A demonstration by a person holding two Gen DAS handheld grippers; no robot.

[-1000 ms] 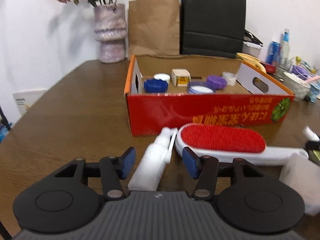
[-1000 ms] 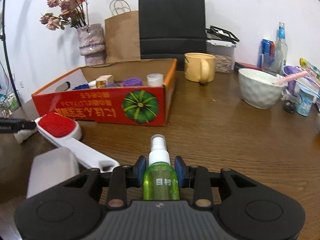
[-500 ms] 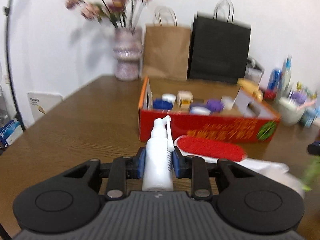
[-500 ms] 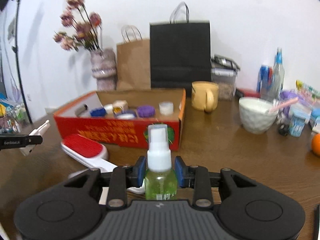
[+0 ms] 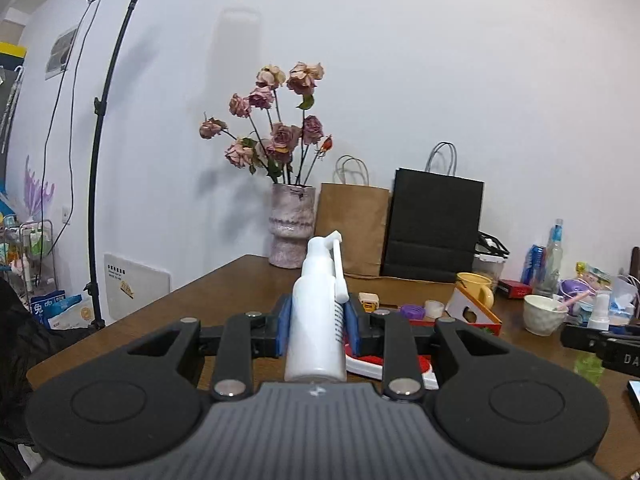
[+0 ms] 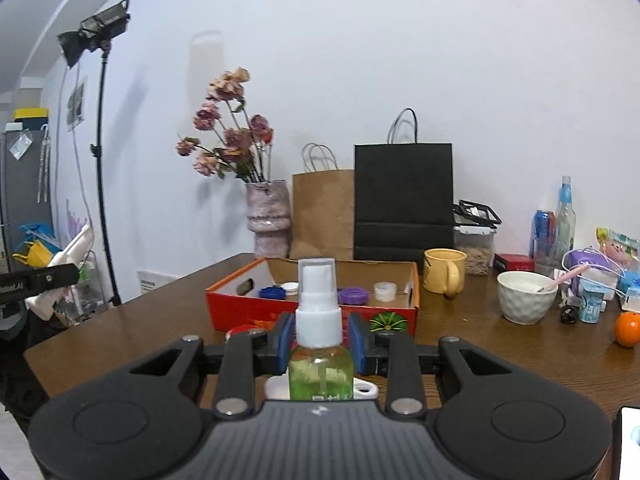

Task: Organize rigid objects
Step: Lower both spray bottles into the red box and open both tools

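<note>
Two grippers up, each with a bottle. Left wrist view: the left gripper [image 5: 316, 330] is clamped on a white spray bottle [image 5: 318, 320], blue pads [image 5: 283, 330] pressed to its sides, bottle upright above the wooden table [image 5: 224, 292]. Behind it, the vase of dried roses [image 5: 290, 230], with brown and black paper bags just beside the vase. Right wrist view: the right gripper [image 6: 320, 338] grips a green spray bottle [image 6: 320, 364] by its shoulders, white cap up. Beyond it sits the red cardboard box [image 6: 312, 308]; a yellow mug [image 6: 444, 276] stands just beside the box.
</note>
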